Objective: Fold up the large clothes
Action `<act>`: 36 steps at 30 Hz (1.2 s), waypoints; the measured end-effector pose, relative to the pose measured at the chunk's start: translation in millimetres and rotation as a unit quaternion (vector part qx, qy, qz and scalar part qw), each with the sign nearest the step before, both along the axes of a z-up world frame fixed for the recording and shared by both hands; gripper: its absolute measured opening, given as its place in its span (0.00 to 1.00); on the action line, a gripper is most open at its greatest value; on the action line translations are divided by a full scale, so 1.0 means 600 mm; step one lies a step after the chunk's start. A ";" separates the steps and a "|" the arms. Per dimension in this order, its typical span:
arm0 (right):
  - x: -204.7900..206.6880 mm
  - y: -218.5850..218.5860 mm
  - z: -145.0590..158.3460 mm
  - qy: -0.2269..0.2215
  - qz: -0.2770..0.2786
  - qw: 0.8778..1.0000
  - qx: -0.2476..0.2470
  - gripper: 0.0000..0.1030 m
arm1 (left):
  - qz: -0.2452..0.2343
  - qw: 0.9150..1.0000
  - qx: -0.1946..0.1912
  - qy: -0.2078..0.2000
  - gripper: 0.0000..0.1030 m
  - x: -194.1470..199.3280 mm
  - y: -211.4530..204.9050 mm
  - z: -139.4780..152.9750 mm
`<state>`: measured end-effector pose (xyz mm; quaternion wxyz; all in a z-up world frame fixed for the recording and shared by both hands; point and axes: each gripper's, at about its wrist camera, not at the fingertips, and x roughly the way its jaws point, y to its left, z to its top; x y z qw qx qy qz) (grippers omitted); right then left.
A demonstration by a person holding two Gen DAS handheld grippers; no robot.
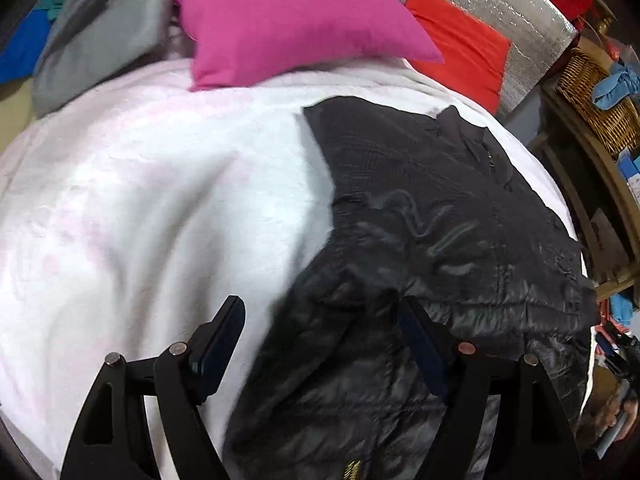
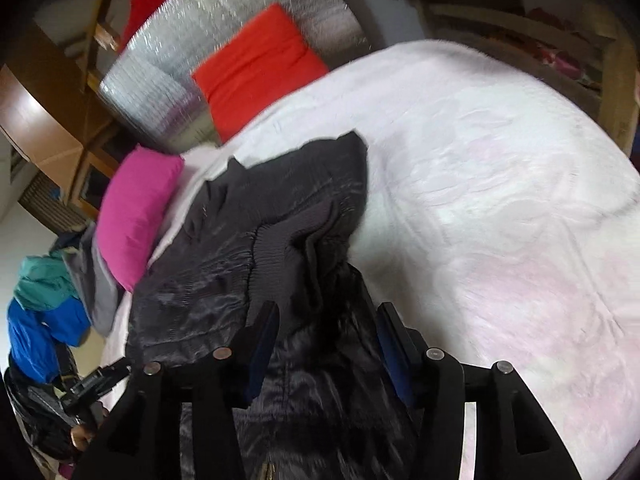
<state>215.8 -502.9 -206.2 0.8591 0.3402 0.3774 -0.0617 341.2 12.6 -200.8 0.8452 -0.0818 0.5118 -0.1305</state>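
The left gripper (image 1: 320, 316) stands with its jaws wide apart above the near edge of the black jacket (image 1: 440, 216); one finger hangs over the white blanket (image 1: 140, 200), the other over the shiny quilted fabric, and nothing is pinched between them. The right gripper (image 2: 326, 320) has its jaws parted too, with a fold of the jacket (image 2: 280, 224) lying in the gap — the pads do not visibly press on it, so it reads as released.

The jacket lies on the blanket-covered bed, bunched and partly doubled over. Only the right wrist view shows its ribbed knit band (image 2: 280, 248), while the left wrist view shows the flatter far end spread toward the pillows. A brass zipper pull shows at the bottom edge of each view (image 1: 352, 470).

Beyond the jacket sit a pink pillow (image 1: 280, 20) and an orange pillow (image 1: 460, 44) against a silver foil panel (image 1: 500, 20). The left view alone shows a wicker basket (image 1: 592, 92) on wooden shelves; the right view alone shows a heap of blue and teal clothes (image 2: 44, 308) beside the bed — and the other gripper in a hand (image 2: 86, 432) at its lower left.
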 end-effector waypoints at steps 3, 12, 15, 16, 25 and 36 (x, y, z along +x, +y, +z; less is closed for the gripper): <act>-0.050 -0.004 0.002 -0.017 -0.009 1.000 0.010 0.54 | 0.005 1.000 -0.007 -0.005 0.77 -0.030 0.024 0.008; -0.159 0.025 -0.019 -0.018 0.001 1.000 0.022 0.58 | 0.025 0.999 -0.011 -0.035 0.77 -0.162 0.092 0.028; -0.186 0.042 -0.026 -0.018 0.016 0.999 0.025 0.61 | 0.031 0.999 -0.018 -0.023 0.77 -0.211 0.114 0.015; -0.197 0.050 -0.030 -0.018 0.022 0.999 0.028 0.62 | 0.032 0.999 -0.019 -0.019 0.77 -0.221 0.114 0.011; -0.257 0.128 -0.057 0.016 0.092 0.995 0.029 0.68 | 0.013 0.999 -0.022 0.027 0.77 -0.355 0.098 -0.025; -0.308 0.195 -0.124 0.110 0.131 0.984 0.057 0.72 | 0.052 0.988 0.023 0.145 0.79 -0.384 0.078 -0.104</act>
